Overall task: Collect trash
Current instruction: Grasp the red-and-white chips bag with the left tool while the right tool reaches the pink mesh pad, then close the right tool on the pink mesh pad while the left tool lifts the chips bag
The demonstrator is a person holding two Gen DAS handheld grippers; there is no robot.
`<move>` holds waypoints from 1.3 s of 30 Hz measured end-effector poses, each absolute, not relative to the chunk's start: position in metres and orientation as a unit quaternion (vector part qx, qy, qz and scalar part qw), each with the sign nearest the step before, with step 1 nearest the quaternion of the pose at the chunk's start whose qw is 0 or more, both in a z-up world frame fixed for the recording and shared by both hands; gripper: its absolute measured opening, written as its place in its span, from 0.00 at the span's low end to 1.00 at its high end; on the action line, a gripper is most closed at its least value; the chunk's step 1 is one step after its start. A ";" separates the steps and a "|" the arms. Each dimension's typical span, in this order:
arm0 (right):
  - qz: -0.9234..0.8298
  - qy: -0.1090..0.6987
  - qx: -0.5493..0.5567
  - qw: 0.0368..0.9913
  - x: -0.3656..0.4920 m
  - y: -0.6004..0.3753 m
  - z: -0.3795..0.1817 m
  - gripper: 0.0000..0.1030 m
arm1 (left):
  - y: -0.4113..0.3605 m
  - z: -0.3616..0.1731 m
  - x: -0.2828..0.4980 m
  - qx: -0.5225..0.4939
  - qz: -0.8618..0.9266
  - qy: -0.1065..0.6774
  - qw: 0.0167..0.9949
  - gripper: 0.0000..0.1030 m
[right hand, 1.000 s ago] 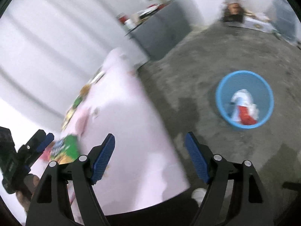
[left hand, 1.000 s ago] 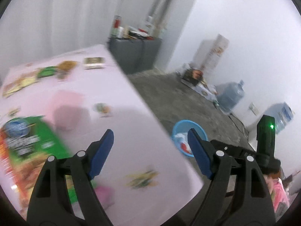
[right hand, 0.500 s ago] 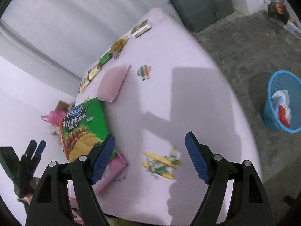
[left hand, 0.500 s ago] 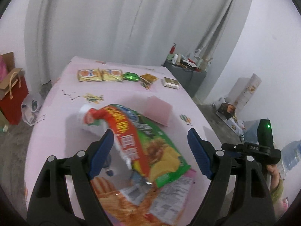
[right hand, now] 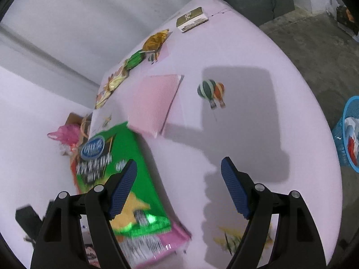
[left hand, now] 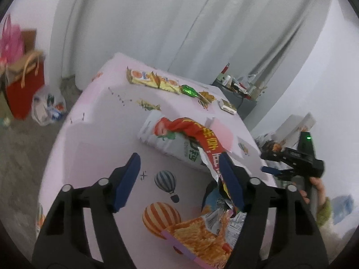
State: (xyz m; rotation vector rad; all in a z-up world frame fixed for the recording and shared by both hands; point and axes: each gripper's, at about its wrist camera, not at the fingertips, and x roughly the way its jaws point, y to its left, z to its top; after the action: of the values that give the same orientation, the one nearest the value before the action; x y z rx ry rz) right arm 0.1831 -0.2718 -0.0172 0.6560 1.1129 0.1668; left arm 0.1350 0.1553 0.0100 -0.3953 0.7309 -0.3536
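Observation:
On the pink tablecloth (left hand: 94, 134) a red chip bag (left hand: 208, 143) lies across a white carton with a strawberry print (left hand: 161, 134). More crumpled wrappers (left hand: 202, 235) are piled nearer me. My left gripper (left hand: 180, 179) hovers over this pile, its jaws closing. Its right finger overlaps the red bag, and only printed cloth shows between the pads. My right gripper (right hand: 178, 188) stands open above the cloth, its left finger over a green chip bag (right hand: 125, 157). In the left wrist view a hand holds the right gripper (left hand: 267, 164) beyond the table's right edge.
A blue basket (right hand: 345, 134) holding trash stands on the floor right of the table. A pink pad (right hand: 154, 103), a small box (right hand: 191, 20) and a row of wrappers (left hand: 154, 81) lie farther back. Red and plastic bags (left hand: 24, 85) sit on the floor at left.
Both views swung from the floor and basket onto the table. The left gripper shifted left, so the red bag went from between its fingers to its right finger, and its jaws narrowed.

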 end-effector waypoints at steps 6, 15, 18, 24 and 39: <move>0.046 0.525 0.315 0.789 0.227 -0.263 -0.023 0.73 | 0.165 0.001 0.151 -0.260 -0.209 0.363 0.870 0.45; 0.032 0.536 0.317 0.782 0.271 -0.247 -0.043 0.73 | 0.126 -0.023 0.177 -0.326 -0.296 0.428 0.789 0.53; 0.033 0.537 0.311 0.784 0.278 -0.240 -0.043 0.73 | 0.116 -0.032 0.185 -0.323 -0.283 0.447 0.785 0.56; 0.042 0.556 0.297 0.775 0.295 -0.217 -0.043 0.73 | 0.108 -0.036 0.189 -0.326 -0.287 0.460 0.774 0.56; -0.051 0.597 0.145 0.787 0.321 -0.149 -0.046 0.94 | 0.091 -0.023 0.189 -0.274 -0.281 0.477 0.786 0.43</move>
State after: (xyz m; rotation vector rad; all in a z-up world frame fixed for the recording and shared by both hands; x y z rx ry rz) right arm 0.3211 -0.1494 -0.0457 0.3131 1.2868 -0.1096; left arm 0.1887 0.0909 -0.0234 -0.5914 1.0290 -0.6065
